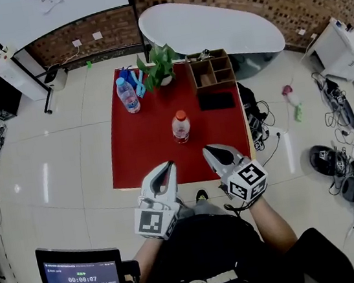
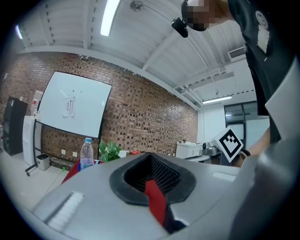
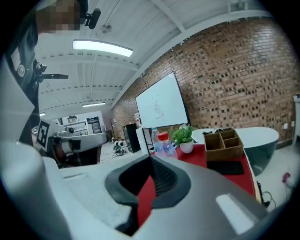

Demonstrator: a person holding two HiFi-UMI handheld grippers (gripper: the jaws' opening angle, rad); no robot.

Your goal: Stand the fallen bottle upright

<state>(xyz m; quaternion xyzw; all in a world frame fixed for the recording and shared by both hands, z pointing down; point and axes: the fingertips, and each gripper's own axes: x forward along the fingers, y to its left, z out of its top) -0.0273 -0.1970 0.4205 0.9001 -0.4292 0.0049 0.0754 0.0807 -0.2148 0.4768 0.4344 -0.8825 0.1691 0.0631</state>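
Note:
A clear bottle with a red cap (image 1: 181, 128) stands upright near the middle of the red table (image 1: 142, 162); the right gripper view shows it (image 3: 162, 143) ahead, apart from the jaws. A second bottle with a blue cap (image 1: 127, 95) stands upright at the back left, also seen in the left gripper view (image 2: 86, 154). My left gripper (image 1: 167, 167) and right gripper (image 1: 210, 150) hover at the table's near edge, close to the person's body. Both are shut with nothing between their jaws.
At the table's back stand a potted green plant (image 1: 161, 64), a wooden organiser box (image 1: 211, 70) and blue items (image 1: 135, 79). A flat black object (image 1: 216, 101) lies in front of the box. A white oval table (image 1: 213, 28) is behind. A timer screen (image 1: 82, 278) sits at lower left.

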